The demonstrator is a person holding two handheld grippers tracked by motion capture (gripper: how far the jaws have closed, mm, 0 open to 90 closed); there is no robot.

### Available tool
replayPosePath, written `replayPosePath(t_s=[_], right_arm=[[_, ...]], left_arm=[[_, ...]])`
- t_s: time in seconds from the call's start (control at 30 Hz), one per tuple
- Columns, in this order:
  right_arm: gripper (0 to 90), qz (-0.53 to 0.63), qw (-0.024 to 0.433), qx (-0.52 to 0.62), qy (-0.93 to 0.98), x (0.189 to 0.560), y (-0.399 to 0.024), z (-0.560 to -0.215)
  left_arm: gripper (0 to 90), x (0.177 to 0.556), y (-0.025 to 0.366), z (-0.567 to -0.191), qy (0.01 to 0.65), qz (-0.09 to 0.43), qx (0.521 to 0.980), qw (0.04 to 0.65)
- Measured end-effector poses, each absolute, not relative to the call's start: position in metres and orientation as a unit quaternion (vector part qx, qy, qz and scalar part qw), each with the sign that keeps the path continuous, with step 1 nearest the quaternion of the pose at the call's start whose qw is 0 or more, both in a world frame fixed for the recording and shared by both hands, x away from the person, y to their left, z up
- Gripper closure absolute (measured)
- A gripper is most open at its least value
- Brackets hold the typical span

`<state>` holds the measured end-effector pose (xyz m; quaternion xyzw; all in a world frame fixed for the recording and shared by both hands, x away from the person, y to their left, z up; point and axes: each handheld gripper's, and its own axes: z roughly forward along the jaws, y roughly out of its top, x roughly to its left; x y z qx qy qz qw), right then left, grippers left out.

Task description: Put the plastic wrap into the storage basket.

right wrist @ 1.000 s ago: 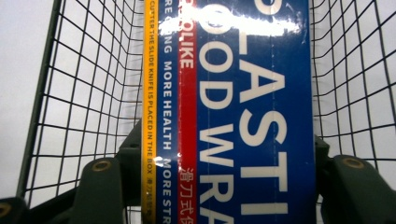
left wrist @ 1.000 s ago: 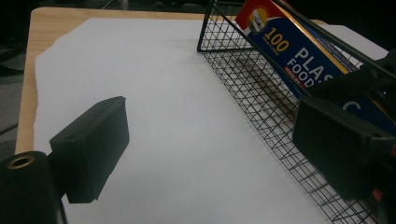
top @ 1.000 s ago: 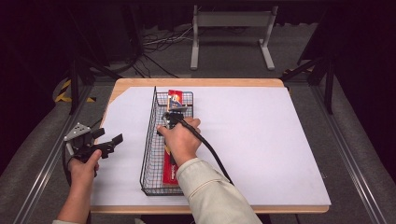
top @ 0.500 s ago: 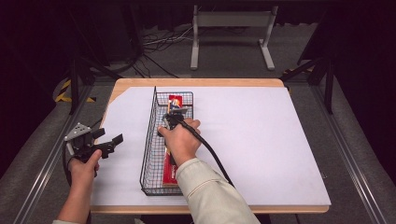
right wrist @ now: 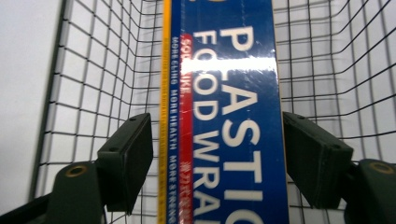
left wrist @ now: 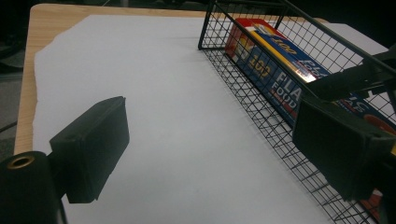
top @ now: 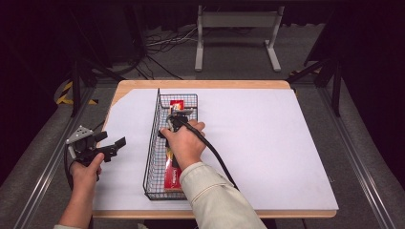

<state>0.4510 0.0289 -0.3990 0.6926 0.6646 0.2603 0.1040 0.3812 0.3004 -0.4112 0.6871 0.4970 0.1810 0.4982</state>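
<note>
A long blue and red box of plastic food wrap lies lengthwise in a black wire basket on the table. My right gripper reaches down into the basket over the box. Its jaws have just been opening and now stand on either side of the box, with a thin gap at each pad, so it is open. My left gripper hovers open and empty over the table's left edge. In the left gripper view its pads frame bare white paper, with the basket and box to the right.
A white paper sheet covers most of the wooden table. The right gripper's black cable trails back across the sheet beside the sleeve. A metal stand and loose cables sit on the floor beyond the far edge.
Both hands stay where they were. The box and basket have not shifted in the high view.
</note>
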Motion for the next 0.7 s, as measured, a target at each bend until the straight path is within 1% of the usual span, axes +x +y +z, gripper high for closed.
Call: replayPosePath(t_s=[0.2,0.4,0.6,0.7], right_arm=[[27.6,0.282,0.115,0.682,0.665,0.448,0.027,-0.385],[27.9,0.29,0.115,0.684,0.659,0.445,0.023,-0.369],[27.8,0.315,0.135,0.661,0.668,0.443,0.02,-0.35],[27.7,0.322,0.137,0.653,0.672,0.442,0.014,-0.344]], left_arm=[[11.7,0.382,0.297,-0.411,0.493,0.182,0.692,0.495],[11.7,0.382,0.298,-0.411,0.493,0.184,0.691,0.495],[11.7,0.381,0.298,-0.41,0.494,0.182,0.69,0.497],[11.7,0.382,0.298,-0.409,0.493,0.185,0.691,0.496]])
